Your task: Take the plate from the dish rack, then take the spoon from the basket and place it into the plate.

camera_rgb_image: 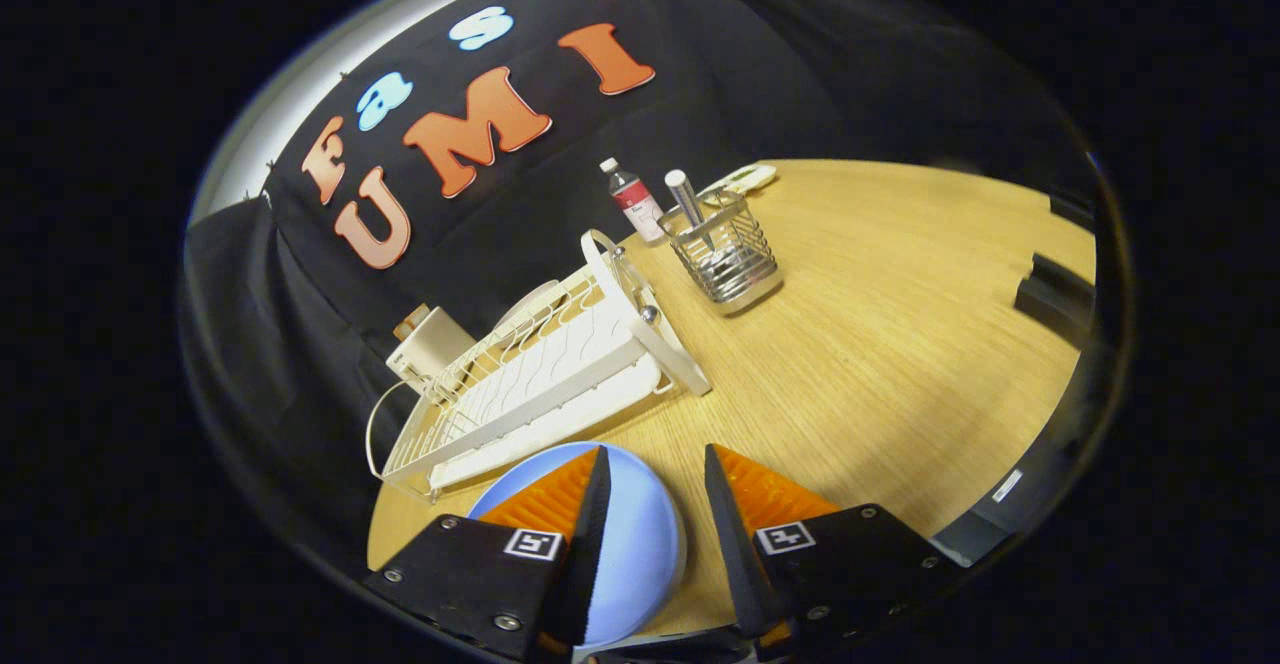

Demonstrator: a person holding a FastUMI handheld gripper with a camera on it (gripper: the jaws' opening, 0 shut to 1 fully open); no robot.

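Note:
A pale blue plate (640, 544) lies flat on the wooden table (880, 364), under and between my fingers, close in front of the white dish rack (540, 384). My gripper (655, 459) is open above it, and the fingers press on nothing; one fingertip (597, 474) overlaps the plate, the other hangs over bare table beside its rim. Further off, beyond the rack, stands a wire basket (728, 254) with the spoon (688, 199) upright in it, handle sticking out the top.
A small bottle with a red label (632, 199) stands behind the basket, and a white flat object (745, 179) lies past it. A white box (430, 344) sits behind the rack. Dark objects (1055, 294) lie at the table's far side.

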